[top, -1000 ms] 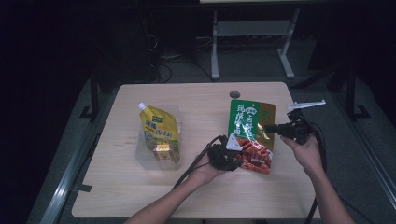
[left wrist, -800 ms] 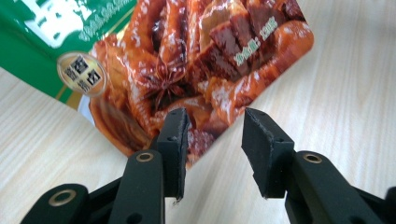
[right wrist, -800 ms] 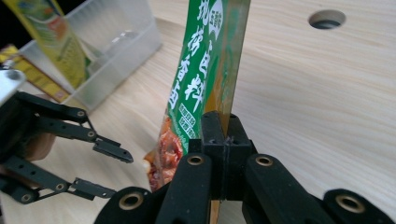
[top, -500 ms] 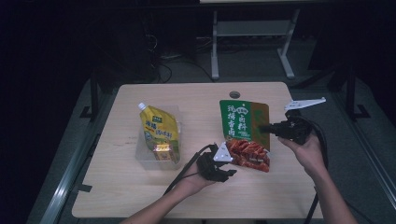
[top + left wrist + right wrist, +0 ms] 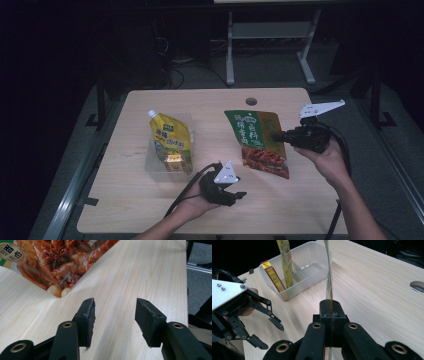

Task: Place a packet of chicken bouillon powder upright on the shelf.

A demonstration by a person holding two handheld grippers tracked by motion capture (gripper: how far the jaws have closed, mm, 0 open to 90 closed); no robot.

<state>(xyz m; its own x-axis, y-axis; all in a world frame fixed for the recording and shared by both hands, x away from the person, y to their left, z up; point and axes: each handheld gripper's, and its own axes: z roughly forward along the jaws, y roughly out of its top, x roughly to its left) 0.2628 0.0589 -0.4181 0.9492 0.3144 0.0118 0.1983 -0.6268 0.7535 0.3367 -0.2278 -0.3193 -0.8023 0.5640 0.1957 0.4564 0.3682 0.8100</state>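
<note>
A green and red snack bag (image 5: 256,141) hangs tilted over the table's right half. My right gripper (image 5: 276,135) is shut on its right edge. In the right gripper view the bag (image 5: 328,272) is seen edge-on, rising from the closed right gripper (image 5: 331,308). My left gripper (image 5: 241,196) rests low near the front edge, below and left of the bag. In the left gripper view the left gripper (image 5: 115,307) is open with only bare wood between the pads, and its jaws have just been opening. The bag's red corner (image 5: 55,262) lies beyond them.
A clear plastic bin (image 5: 152,167) on the left half holds a yellow spout pouch (image 5: 167,140) and a small yellow-red box (image 5: 175,162). The wooden table (image 5: 200,107) has a cable hole (image 5: 251,101) at the back. Cables trail from both grippers toward the person.
My left gripper has let go of the bag's lower end, drawn back toward the front edge and widened its jaws. My right gripper has risen, lifting the bag.
</note>
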